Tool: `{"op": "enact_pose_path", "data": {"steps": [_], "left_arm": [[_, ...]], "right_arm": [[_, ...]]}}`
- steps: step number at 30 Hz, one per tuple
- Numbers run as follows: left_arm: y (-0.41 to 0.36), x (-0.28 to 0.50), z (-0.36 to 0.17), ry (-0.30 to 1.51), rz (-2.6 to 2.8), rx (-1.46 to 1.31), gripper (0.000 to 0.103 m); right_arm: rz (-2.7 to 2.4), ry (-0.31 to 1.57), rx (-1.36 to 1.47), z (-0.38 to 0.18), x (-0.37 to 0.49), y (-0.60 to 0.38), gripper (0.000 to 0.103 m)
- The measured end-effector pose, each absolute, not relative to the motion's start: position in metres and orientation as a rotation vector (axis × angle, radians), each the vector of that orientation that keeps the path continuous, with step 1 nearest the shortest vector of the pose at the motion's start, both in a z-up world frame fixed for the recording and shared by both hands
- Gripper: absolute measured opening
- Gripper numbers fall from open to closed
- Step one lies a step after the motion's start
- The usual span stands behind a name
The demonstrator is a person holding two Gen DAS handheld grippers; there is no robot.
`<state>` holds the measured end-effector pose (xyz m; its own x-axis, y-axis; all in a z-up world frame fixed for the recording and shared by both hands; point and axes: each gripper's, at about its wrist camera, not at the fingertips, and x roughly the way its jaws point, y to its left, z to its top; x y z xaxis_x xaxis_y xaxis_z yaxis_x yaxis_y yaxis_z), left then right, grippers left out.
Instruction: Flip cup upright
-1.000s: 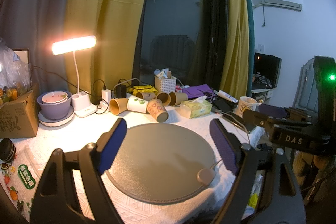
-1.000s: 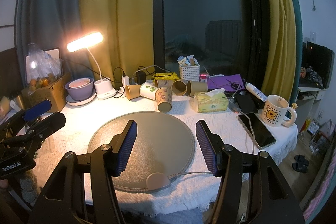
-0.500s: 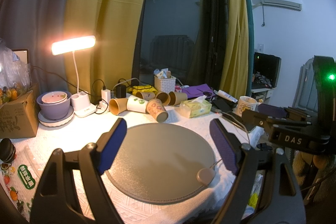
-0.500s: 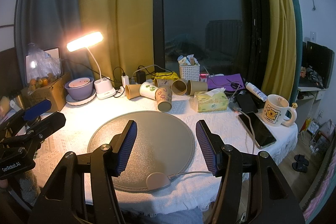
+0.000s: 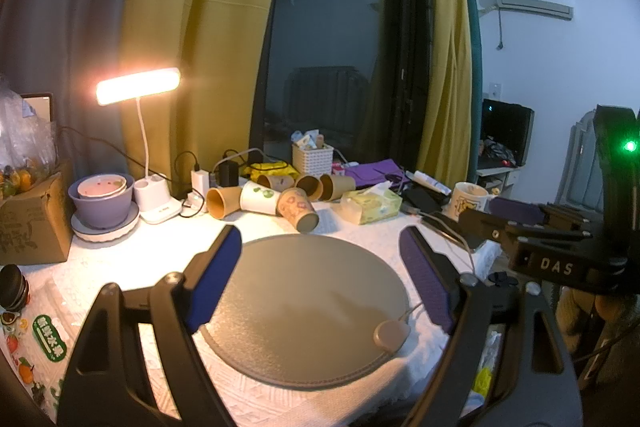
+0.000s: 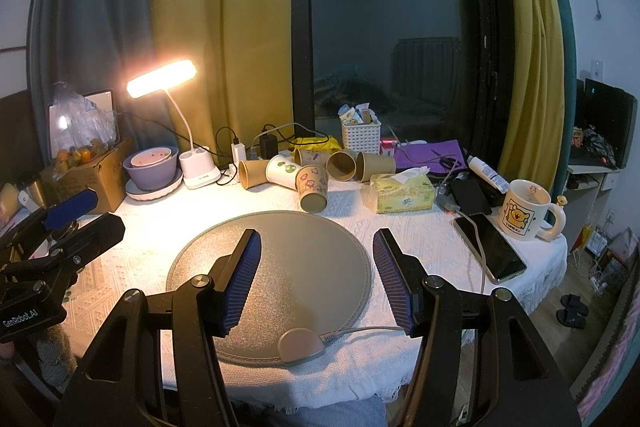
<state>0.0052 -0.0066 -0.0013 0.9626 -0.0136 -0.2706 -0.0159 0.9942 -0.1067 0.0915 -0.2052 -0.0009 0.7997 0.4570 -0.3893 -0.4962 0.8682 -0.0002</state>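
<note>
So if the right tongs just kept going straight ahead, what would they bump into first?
Probably the round grey mat first, since the open right tongs hover over it angled down. If they clear it, the tipped patterned cup comes next. Depth is hard to judge.

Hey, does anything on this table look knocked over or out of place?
Yes. The paper cups behind the round grey mat all lie on their sides in a loose cluster, mouths pointing different ways. The patterned one nearest the mat points its open mouth toward the camera. The mug stands upright. No spill shows.
</note>
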Motion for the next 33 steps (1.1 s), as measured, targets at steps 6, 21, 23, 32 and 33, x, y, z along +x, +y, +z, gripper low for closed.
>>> {"op": "enact_pose_path", "data": {"steps": [6,21,23,32,33], "left_arm": [[-0.007,0.007,-0.002,0.280,0.001,-0.105,0.082],[-0.012,0.100,-0.019,0.446,-0.012,-0.060,0.082],[-0.010,0.120,-0.022,0.484,-0.022,-0.069,0.082],[-0.001,0.211,-0.046,0.640,-0.028,-0.125,0.082],[0.001,0.221,-0.049,0.657,-0.027,-0.137,0.082]], "right_arm": [[0.512,0.393,-0.106,0.000,0.093,-0.204,0.061],[0.511,0.479,-0.152,-0.029,0.167,-0.190,0.061],[0.510,0.496,-0.152,-0.033,0.184,-0.188,0.061],[0.518,0.582,-0.139,-0.052,0.269,-0.183,0.061],[0.520,0.588,-0.137,-0.054,0.276,-0.183,0.061]]}}
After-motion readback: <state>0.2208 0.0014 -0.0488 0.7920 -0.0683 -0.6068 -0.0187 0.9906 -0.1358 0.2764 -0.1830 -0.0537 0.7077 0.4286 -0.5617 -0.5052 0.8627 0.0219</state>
